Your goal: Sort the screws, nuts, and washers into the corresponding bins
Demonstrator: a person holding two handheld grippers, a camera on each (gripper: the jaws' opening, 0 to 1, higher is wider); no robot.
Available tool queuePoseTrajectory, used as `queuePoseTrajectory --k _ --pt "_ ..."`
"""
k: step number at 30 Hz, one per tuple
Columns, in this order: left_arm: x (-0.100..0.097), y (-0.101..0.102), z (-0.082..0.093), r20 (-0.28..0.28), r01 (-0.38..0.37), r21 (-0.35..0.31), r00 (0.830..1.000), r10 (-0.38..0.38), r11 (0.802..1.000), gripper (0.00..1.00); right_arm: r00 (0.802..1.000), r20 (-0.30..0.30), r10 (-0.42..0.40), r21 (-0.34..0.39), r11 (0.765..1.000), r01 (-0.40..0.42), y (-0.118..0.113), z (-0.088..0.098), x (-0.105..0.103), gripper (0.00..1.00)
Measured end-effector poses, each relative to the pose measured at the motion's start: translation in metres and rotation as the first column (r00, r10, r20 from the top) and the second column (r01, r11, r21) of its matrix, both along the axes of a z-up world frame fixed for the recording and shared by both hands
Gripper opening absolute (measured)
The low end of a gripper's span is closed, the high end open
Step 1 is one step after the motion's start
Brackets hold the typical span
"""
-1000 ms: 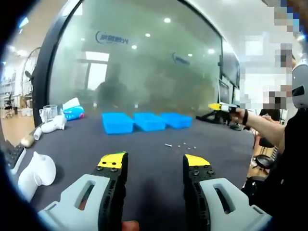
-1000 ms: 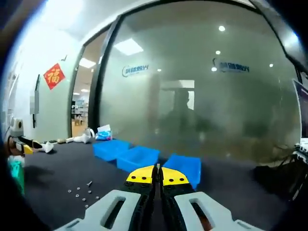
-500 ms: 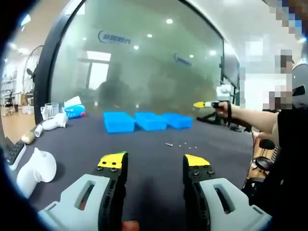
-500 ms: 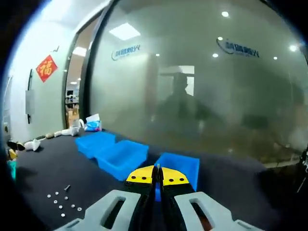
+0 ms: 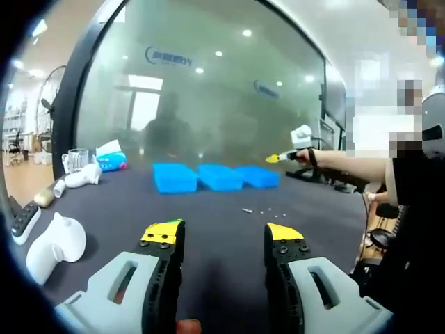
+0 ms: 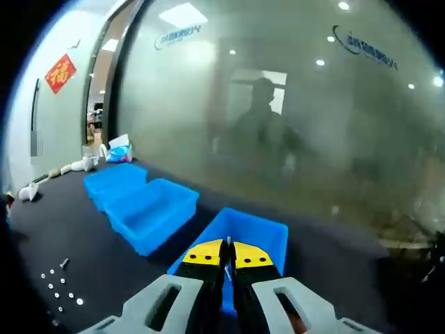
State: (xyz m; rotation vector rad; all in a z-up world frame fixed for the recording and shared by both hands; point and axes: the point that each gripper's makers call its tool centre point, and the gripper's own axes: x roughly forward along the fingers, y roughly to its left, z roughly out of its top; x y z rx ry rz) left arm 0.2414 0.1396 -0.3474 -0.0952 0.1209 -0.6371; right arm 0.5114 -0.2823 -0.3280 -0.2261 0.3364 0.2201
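Frosted glass is filling the background behind a dark table (image 5: 208, 229), and everything is playing out on that surface. Three blue bins are sitting in a row: in the right gripper view the nearest bin (image 6: 254, 240) is lying directly beyond the right gripper (image 6: 227, 256), with the middle bin (image 6: 149, 212) and the far bin (image 6: 111, 184) trailing off to the left. The right gripper's jaws are pressed nearly together, and a thin pale sliver is poking up between the tips, likely a small piece of hardware, though it is too small for me to name.

The risk, as I'm judging it: the piece is tiny and barely pinched, so any tilt or early release short of the rim is sending it onto the table or into the wrong bin.

Over in the left gripper view, the left gripper (image 5: 224, 240) is hovering low over the table with its jaws spread wide and nothing between them. The loose hardware (image 5: 263, 209) is lying scattered ahead of it, well short of the bins; the same scatter (image 6: 59, 289) is sitting down at the lower left of the right gripper view.

Off to the side, white plastic parts (image 5: 55, 243) and a clear cup (image 5: 74, 161) are resting well clear of the bins, blocking nothing.
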Motion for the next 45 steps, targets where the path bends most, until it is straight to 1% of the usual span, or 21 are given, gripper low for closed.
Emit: queuePoseTrajectory --k 2,4,8,10,12,13,14,15,16,17,18,21,24,28,32,34,37,42,45 --pt "-0.001 0.000 0.000 0.000 -0.001 0.002 1.000 0.001 1.000 0.45 1.000 -0.013 -0.005 -0.001 1.000 0.005 0.001 -0.003 0.004 0.01" --pt "-0.002 0.000 0.001 0.002 -0.002 0.003 1.000 0.002 1.000 0.45 1.000 -0.011 -0.015 -0.007 1.000 0.015 0.000 -0.003 0.008 0.01" --pt "-0.003 0.001 0.003 0.006 -0.006 0.005 1.000 0.006 1.000 0.45 0.999 -0.026 -0.028 0.020 0.999 0.028 0.001 -0.007 0.012 0.01" --pt "-0.003 0.002 0.003 0.006 -0.008 0.006 1.000 0.008 1.000 0.45 0.999 -0.026 -0.033 0.004 0.999 0.033 0.001 -0.010 0.013 0.02" --pt "-0.003 0.003 0.003 0.006 -0.009 0.007 1.000 0.009 1.000 0.45 0.999 -0.005 -0.045 -0.022 0.999 0.045 -0.001 -0.009 0.012 0.03" --pt "-0.003 0.003 0.003 0.005 -0.009 0.006 1.000 0.009 1.000 0.45 0.999 -0.005 -0.044 -0.023 0.999 0.044 -0.001 -0.009 0.012 0.03" --pt "-0.003 0.003 0.003 0.004 -0.009 0.007 1.000 0.009 1.000 0.45 1.000 0.006 -0.024 -0.026 0.999 0.024 0.002 -0.008 0.011 0.05" --pt "-0.003 0.003 0.002 0.003 -0.010 0.011 1.000 0.010 1.000 0.45 1.000 0.013 -0.024 -0.031 0.999 0.024 0.002 -0.007 0.010 0.12" --pt "-0.003 0.003 0.002 0.003 -0.008 0.011 1.000 0.008 1.000 0.45 0.999 0.030 -0.023 -0.053 0.998 0.025 0.002 -0.005 0.011 0.19" --pt "-0.003 0.003 0.002 0.001 -0.008 0.009 1.000 0.008 1.000 0.45 0.999 0.034 -0.029 -0.061 0.998 0.031 0.001 -0.005 0.010 0.24" --pt "-0.003 0.002 0.002 0.001 -0.007 0.008 1.000 0.007 1.000 0.45 0.999 0.031 -0.031 -0.062 0.998 0.032 0.000 -0.005 0.009 0.24" --pt "-0.003 0.001 0.002 0.000 -0.004 0.006 1.000 0.004 1.000 0.45 0.998 0.048 -0.036 -0.037 0.999 0.037 0.001 0.000 0.003 0.27" --pt "-0.003 -0.001 0.001 -0.002 -0.001 0.005 1.000 0.001 1.000 0.45 0.998 0.052 -0.040 -0.021 0.999 0.041 0.000 0.002 -0.003 0.27" --pt "-0.003 -0.002 0.001 -0.002 0.002 0.004 1.000 -0.002 1.000 0.45 0.997 0.060 -0.038 -0.009 0.999 0.039 -0.002 0.003 -0.015 0.27" --pt "-0.003 -0.003 0.003 0.002 0.002 0.001 1.000 -0.002 1.000 0.45 0.996 0.077 -0.046 -0.027 0.998 0.048 -0.005 0.002 -0.032 0.26" --pt "-0.003 -0.004 0.004 0.004 0.004 0.001 1.000 -0.004 1.000 0.45 0.996 0.082 -0.037 -0.008 0.999 0.038 -0.001 0.003 -0.045 0.26" --pt "-0.004 -0.005 0.004 0.005 0.008 0.000 1.000 -0.008 1.000 0.45 0.994 0.111 -0.024 0.021 1.000 0.022 0.006 0.008 -0.070 0.26" --pt "-0.005 -0.010 0.006 0.004 0.017 0.005 1.000 -0.017 1.000 0.45 0.994 0.112 -0.008 0.033 0.999 0.005 0.012 0.011 -0.103 0.26" --pt "-0.008 -0.013 0.007 0.008 0.023 0.002 1.000 -0.023 1.000 0.45 0.990 0.142 -0.013 0.095 0.995 -0.001 0.015 0.019 -0.126 0.26"
